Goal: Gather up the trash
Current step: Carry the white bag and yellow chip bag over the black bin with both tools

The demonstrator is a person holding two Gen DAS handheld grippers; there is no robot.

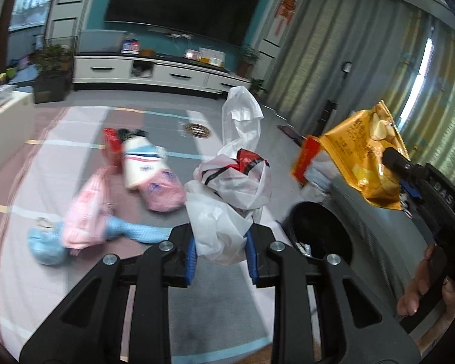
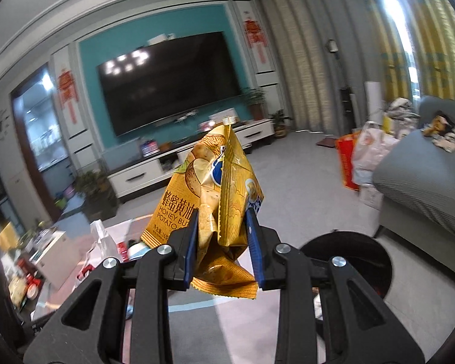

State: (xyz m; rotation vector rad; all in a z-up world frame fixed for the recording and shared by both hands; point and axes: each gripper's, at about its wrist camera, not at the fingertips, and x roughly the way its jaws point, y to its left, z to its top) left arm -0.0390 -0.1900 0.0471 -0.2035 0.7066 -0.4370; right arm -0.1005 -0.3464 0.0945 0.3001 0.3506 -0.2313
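the left gripper (image 1: 218, 254) was clamped on a crumpled white plastic bag (image 1: 224, 212), its blue pads squeezing the bunched lower part so the rest stood up loose above them. something red and black sat tucked in the bag's folds; the blur made it hard to say what, maybe another wrapper. the right gripper (image 2: 223, 248) was pinched on a yellow chip bag (image 2: 215, 194), caught near its bottom seam, so the packet stuck up crushed between the jaws. both pieces looked lifted clear of the floor, probably so they could be carried over to the black bin (image 1: 321, 233), which stood open just below and beside them, next to the grey sofa (image 2: 421, 182). a hand (image 1: 421, 285) was wrapped around the right tool's handle, the gripper aimed slightly downward, with the left one tipped steeper toward the floor. more litter lay on the mat (image 1: 75, 163) further out: a pink bag (image 1: 88, 212), a blue bag (image 1: 45, 245) and a white package (image 1: 142, 160).
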